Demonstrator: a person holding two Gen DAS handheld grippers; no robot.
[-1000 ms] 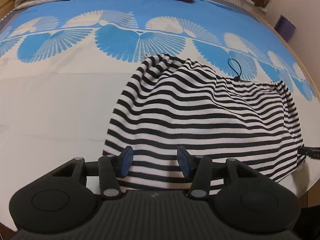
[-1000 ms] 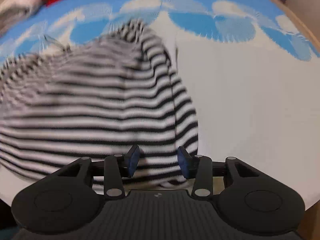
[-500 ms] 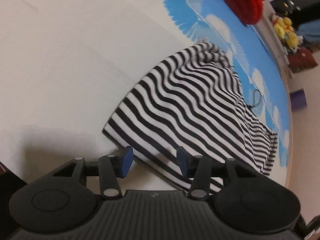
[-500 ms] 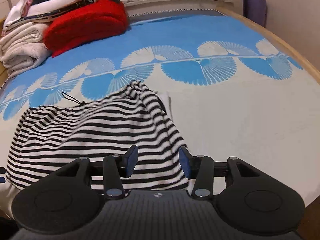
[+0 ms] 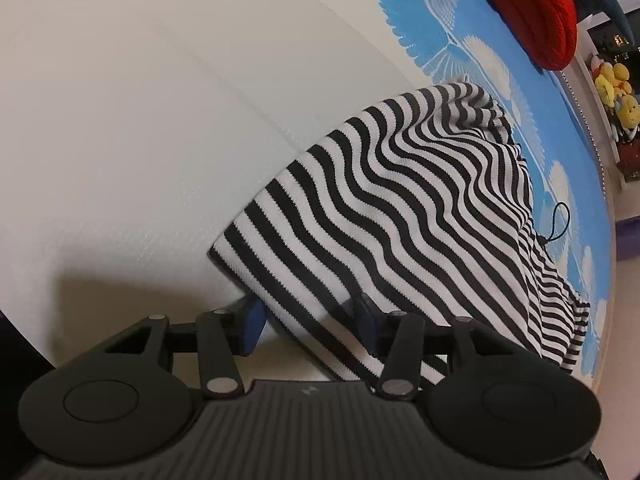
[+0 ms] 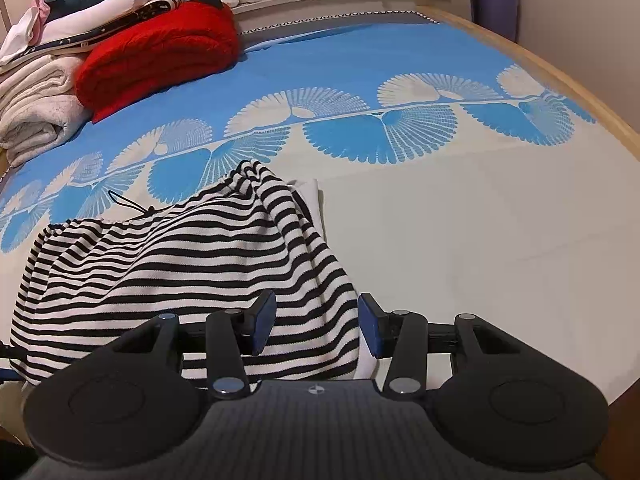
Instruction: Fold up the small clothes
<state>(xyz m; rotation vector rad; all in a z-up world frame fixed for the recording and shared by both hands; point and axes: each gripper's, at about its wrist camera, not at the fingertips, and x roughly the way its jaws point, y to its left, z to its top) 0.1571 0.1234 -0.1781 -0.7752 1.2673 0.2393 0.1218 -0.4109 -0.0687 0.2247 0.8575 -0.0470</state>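
Here's the striped garment (image 6: 192, 276), black and white, lying rumpled on the blue-and-cream bedspread (image 6: 460, 220), its near hem right at the bedspread's front edge and its gathered, drawstring end pointing away toward the red blanket (image 6: 160, 52) at the back. Left gripper (image 5: 308, 322) sits low at the garment's near-left corner, jaws spread wide, the hem running through the gap between them but neither pad pressing cloth yet. It looks tilted in so one finger (image 5: 252, 328) can slip under that edge. Over on the other side, the right gripper (image 6: 316, 326) hovers at the garment's near-right corner, jaws equally wide, straddling the bunched side fold where a strip of white lining pokes out. Both tools flanking the same hem suggests a two-corner pinch is being lined up, so the near edge can be lifted and carried over toward the drawstring end. The black cord loop (image 6: 128, 202) lies loose on the bedspread just beyond the garment's far edge and could get trapped in a fold. Nothing is gripped on either side so far.
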